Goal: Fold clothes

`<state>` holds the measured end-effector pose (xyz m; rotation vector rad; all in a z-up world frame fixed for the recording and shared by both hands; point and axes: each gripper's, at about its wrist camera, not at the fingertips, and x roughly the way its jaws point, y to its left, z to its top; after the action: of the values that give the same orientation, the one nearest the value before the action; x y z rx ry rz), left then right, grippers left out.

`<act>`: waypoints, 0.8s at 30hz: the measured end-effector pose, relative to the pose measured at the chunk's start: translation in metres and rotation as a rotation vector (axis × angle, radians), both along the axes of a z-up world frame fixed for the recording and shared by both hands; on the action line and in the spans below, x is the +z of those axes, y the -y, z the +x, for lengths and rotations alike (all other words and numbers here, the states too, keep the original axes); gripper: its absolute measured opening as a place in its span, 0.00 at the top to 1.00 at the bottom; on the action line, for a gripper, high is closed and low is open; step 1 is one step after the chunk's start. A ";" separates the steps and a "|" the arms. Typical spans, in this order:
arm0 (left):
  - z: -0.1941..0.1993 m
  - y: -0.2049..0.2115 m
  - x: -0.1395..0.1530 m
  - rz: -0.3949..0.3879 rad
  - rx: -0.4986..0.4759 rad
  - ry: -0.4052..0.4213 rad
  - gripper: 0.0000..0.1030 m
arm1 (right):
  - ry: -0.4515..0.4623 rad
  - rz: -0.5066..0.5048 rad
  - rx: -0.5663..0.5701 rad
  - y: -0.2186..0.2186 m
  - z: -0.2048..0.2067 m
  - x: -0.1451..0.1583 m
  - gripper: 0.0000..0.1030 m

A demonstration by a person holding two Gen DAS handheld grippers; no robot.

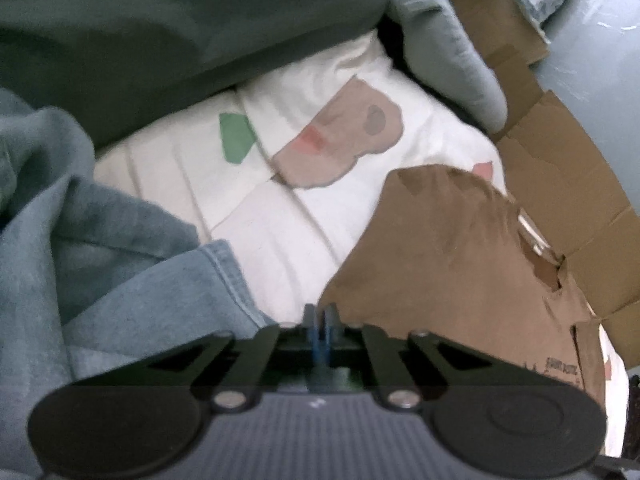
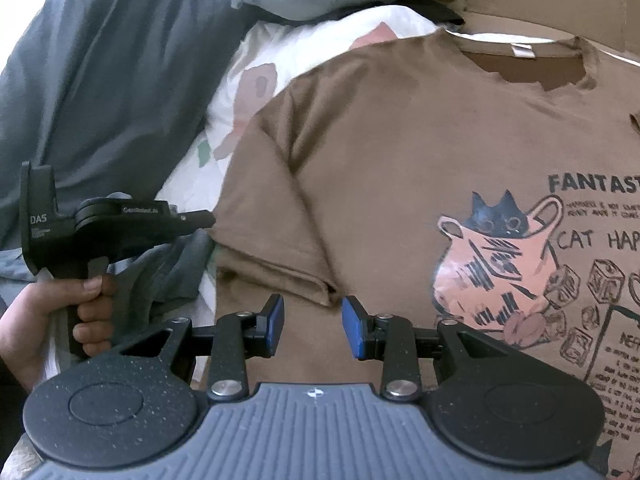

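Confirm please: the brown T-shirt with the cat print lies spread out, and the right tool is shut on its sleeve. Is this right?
Not quite. The right tool is open, not shut: the right wrist view shows its blue pads apart, just short of the sleeve and gripping nothing. The rest holds: the brown T-shirt with the cat print lies spread out.

Soft, even daylight fills both views, with no hard glare. The left wrist view is smeared throughout, most strongly beyond the fingertips, where the white quilt [image 1: 304, 184] looks overexposed. The right wrist view is sharper: print on the brown T-shirt [image 2: 400, 140] right of the fingers reads clearly. Fisheye bending and dark corners frame both.
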<state>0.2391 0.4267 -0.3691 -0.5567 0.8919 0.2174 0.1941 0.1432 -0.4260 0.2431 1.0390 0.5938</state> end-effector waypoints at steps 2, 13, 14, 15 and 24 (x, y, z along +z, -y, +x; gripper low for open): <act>0.001 0.004 0.008 -0.003 -0.020 0.010 0.98 | 0.018 0.014 0.019 -0.002 0.001 0.004 0.65; 0.012 0.029 0.047 -0.071 -0.076 0.073 0.98 | 0.097 0.081 0.062 -0.019 0.031 0.027 0.64; 0.014 0.032 0.049 -0.069 -0.084 0.076 0.98 | 0.107 0.089 0.063 -0.021 0.035 0.030 0.64; 0.016 0.034 0.051 -0.067 -0.091 0.080 0.98 | 0.116 0.096 0.066 -0.023 0.038 0.032 0.64; 0.032 0.049 0.061 -0.130 -0.127 0.127 0.98 | 0.154 0.104 0.092 -0.047 0.053 0.032 0.64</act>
<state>0.2708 0.3773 -0.3080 -0.6254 0.8186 0.0089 0.2470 0.1907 -0.3936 0.2376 0.8755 0.7395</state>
